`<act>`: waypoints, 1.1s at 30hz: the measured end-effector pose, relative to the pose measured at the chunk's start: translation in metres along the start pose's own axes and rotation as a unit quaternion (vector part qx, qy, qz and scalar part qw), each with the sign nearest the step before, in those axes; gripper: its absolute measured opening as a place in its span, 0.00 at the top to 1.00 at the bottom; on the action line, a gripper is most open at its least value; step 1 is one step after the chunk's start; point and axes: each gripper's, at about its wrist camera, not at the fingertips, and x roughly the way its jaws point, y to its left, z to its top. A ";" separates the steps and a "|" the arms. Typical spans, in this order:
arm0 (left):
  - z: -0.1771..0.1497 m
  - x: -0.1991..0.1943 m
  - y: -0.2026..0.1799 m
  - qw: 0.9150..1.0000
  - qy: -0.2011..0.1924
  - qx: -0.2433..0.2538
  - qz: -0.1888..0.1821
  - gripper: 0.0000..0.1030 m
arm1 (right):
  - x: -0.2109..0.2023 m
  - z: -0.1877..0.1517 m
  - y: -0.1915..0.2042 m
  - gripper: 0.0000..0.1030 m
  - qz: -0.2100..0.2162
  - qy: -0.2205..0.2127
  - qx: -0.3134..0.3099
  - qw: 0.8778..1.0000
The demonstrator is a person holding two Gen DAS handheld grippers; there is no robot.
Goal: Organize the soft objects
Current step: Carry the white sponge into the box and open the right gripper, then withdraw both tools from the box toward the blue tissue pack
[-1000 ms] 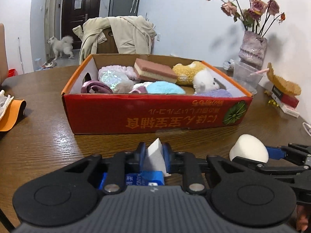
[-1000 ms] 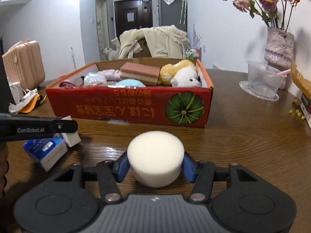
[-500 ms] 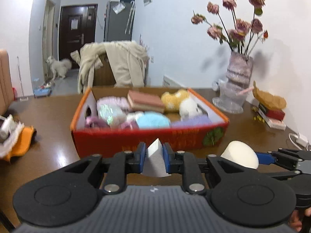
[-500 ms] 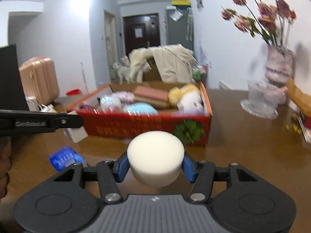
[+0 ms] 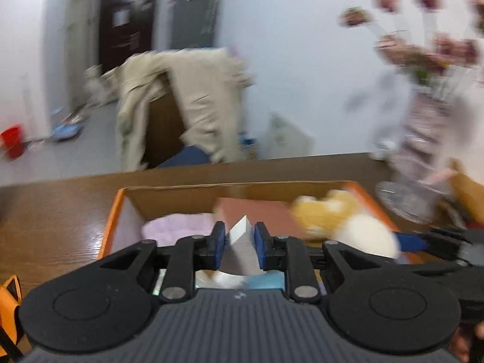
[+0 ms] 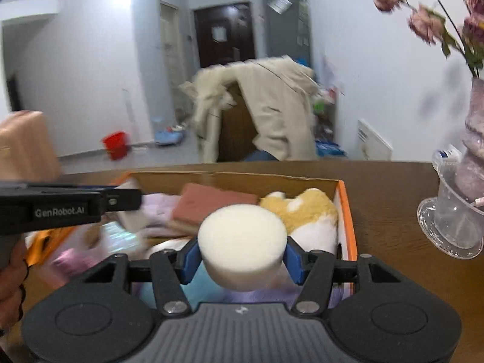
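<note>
An orange-rimmed cardboard box (image 6: 348,211) on the brown table holds soft things: a pink layered sponge (image 6: 211,205), a yellow-and-white plush (image 6: 305,208) and a lilac fluffy piece (image 5: 178,227). My left gripper (image 5: 240,236) hangs over the box's near left part. A white wedge sponge (image 5: 239,251) sits between its pads, which still touch it while the jaws are opening. To its right, my right gripper (image 6: 242,254) is shut on a round white sponge (image 6: 242,236) above the box's near right part.
A vase of dried flowers (image 6: 475,151) and a clear plastic cup (image 6: 453,220) stand right of the box. Behind the table, a beige coat hangs over a chair (image 6: 266,112). An orange item (image 5: 9,290) lies at the table's left edge.
Both grippers have risen and moved forward from the table in front of the box to above it, each carrying its sponge. The blue packet has dropped out of view.
</note>
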 end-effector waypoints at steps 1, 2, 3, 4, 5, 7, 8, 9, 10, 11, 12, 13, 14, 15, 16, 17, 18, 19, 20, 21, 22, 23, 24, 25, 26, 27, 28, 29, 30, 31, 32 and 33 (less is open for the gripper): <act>0.001 0.011 0.005 1.000 0.009 -0.014 0.003 0.73 | 0.012 0.002 -0.001 0.44 -0.007 0.007 0.005 1.000; 0.001 0.022 0.011 0.999 0.023 -0.027 0.003 0.64 | 0.021 0.002 -0.002 0.38 -0.008 0.012 0.011 1.000; 0.001 0.028 0.015 0.999 0.030 -0.033 -0.001 0.55 | 0.027 0.003 -0.004 0.32 -0.008 0.014 0.019 1.000; -0.001 0.031 0.018 0.999 0.030 -0.034 -0.006 0.52 | 0.029 0.001 -0.005 0.31 -0.004 0.013 0.025 1.000; -0.001 0.030 0.020 0.999 0.025 -0.035 -0.007 0.47 | 0.030 0.000 -0.006 0.29 0.000 0.009 0.028 1.000; -0.001 0.027 0.026 0.999 0.020 -0.036 -0.007 0.43 | 0.027 -0.001 -0.007 0.24 0.002 -0.005 0.028 1.000; -0.001 0.024 0.029 0.999 0.019 -0.038 -0.007 0.43 | 0.024 -0.001 -0.008 0.23 0.000 -0.010 0.030 0.999; 0.001 0.020 0.031 0.999 0.016 -0.039 -0.009 0.42 | 0.021 0.000 -0.010 0.23 -0.003 -0.014 0.033 0.999; 0.002 0.017 0.033 0.999 0.013 -0.039 -0.009 0.42 | 0.016 0.002 -0.012 0.23 -0.005 -0.019 0.036 0.999; 0.004 0.011 0.033 0.999 0.008 -0.037 -0.009 0.40 | 0.010 0.005 -0.014 0.23 -0.008 -0.024 0.038 0.999; 0.005 0.003 0.033 0.999 0.003 -0.034 -0.009 0.38 | 0.002 0.007 -0.016 0.23 -0.011 -0.030 0.040 0.999; 0.006 -0.004 0.034 0.999 -0.002 -0.031 -0.009 0.38 | -0.006 0.010 -0.018 0.23 -0.012 -0.036 0.039 0.999; 0.007 -0.013 0.033 1.000 -0.006 -0.027 -0.007 0.37 | -0.016 0.012 -0.019 0.23 -0.012 -0.042 0.038 0.998; 0.007 -0.023 0.033 1.000 -0.009 -0.025 -0.006 0.37 | -0.025 0.013 -0.019 0.23 -0.014 -0.047 0.037 0.998; 0.006 -0.031 0.033 1.000 -0.011 -0.024 -0.006 0.37 | -0.036 0.015 -0.019 0.23 -0.017 -0.051 0.034 0.998; 0.005 -0.044 0.032 1.000 -0.014 -0.023 -0.008 0.37 | -0.047 0.015 -0.018 0.23 -0.019 -0.055 0.029 0.998; 0.003 -0.056 0.032 1.000 -0.018 -0.021 -0.009 0.36 | -0.059 0.014 -0.017 0.23 -0.020 -0.059 0.024 0.998; -0.001 -0.070 0.031 1.000 -0.024 -0.015 -0.010 0.35 | -0.072 0.013 -0.014 0.23 -0.020 -0.065 0.019 0.998; -0.005 -0.085 0.029 0.999 -0.032 -0.009 -0.010 0.33 | -0.085 0.011 -0.012 0.22 -0.020 -0.070 0.013 0.997; -0.009 -0.101 0.028 0.999 -0.041 -0.001 -0.010 0.30 | -0.100 0.007 -0.010 0.21 -0.019 -0.076 0.008 0.997; -0.014 -0.115 0.026 0.999 -0.049 0.008 -0.010 0.29 | -0.114 0.002 -0.007 0.21 -0.018 -0.081 0.003 0.997; -0.021 -0.133 0.025 0.998 -0.059 0.016 -0.010 0.27 | -0.128 -0.002 -0.004 0.20 -0.019 -0.084 0.000 0.996; -0.029 -0.151 0.025 0.997 -0.070 0.023 -0.009 0.25 | -0.140 -0.009 0.000 0.18 -0.018 -0.088 -0.005 0.996; -0.038 -0.168 0.025 0.996 -0.079 0.030 -0.009 0.24 | -0.152 -0.017 0.005 0.18 -0.018 -0.093 -0.008 0.995; -0.047 -0.182 0.024 0.995 -0.087 0.039 -0.008 0.19 | -0.163 -0.026 0.009 0.16 -0.019 -0.096 -0.011 0.995; -0.060 -0.198 0.023 0.994 -0.097 0.051 -0.004 0.15 | -0.175 -0.038 0.014 0.15 -0.019 -0.100 -0.011 0.995; -0.075 -0.212 0.022 0.993 -0.107 0.056 0.001 0.13 | -0.184 -0.049 0.021 0.15 -0.018 -0.101 -0.012 0.995; -0.089 -0.222 0.022 0.992 -0.112 0.057 0.003 0.12 | -0.193 -0.061 0.026 0.15 -0.018 -0.101 -0.013 0.995; -0.106 -0.232 0.021 0.992 -0.110 0.056 0.003 0.12 | -0.201 -0.076 0.032 0.14 -0.021 -0.104 -0.012 0.994; -0.124 -0.241 0.021 0.993 -0.107 0.057 -0.004 0.12 | -0.210 -0.093 0.038 0.14 -0.025 -0.109 -0.010 0.994; -0.143 -0.249 0.022 0.993 -0.105 0.051 -0.013 0.11 | -0.219 -0.111 0.045 0.13 -0.029 -0.114 -0.007 0.993; -0.159 -0.256 0.022 0.994 -0.103 0.044 -0.018 0.11 | -0.226 -0.129 0.052 0.12 -0.033 -0.121 -0.004 0.992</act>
